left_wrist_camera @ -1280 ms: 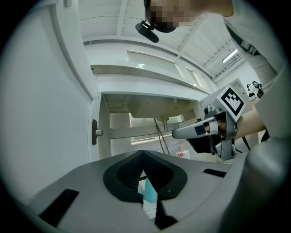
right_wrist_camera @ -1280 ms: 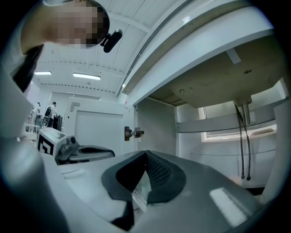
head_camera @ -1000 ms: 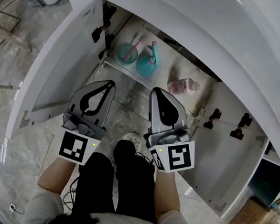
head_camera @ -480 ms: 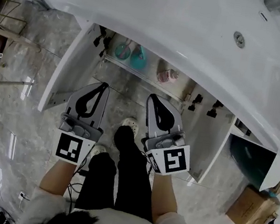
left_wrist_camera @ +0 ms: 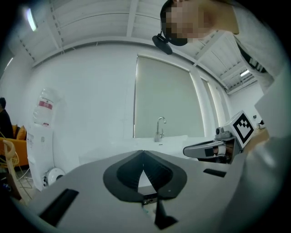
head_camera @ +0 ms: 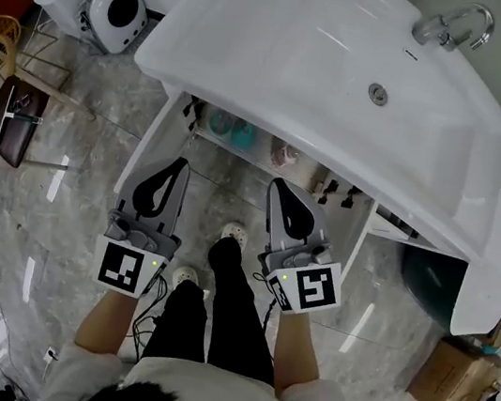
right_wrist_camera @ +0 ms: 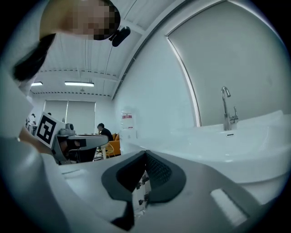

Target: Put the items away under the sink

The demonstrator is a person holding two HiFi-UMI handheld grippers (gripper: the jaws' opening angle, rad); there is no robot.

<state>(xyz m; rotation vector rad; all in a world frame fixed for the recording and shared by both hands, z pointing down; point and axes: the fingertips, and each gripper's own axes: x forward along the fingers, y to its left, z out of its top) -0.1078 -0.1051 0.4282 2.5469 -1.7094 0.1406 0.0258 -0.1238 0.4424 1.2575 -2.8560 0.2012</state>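
Where the sink (head_camera: 347, 78) overhangs, teal cups (head_camera: 229, 128) and pink bottle (head_camera: 284, 156) half hidden, left tongs (head_camera: 181, 163), right tongs (head_camera: 277, 184) each closed, empty

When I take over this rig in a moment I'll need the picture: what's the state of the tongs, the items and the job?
Left tongs: shut, empty.
Right tongs: shut, empty.
Both are held in front of the open cabinet under the sink.
Items: two teal cups and a pink bottle sit inside.
Done: items appear put away.
Left: probably closing the doors, which stand open.
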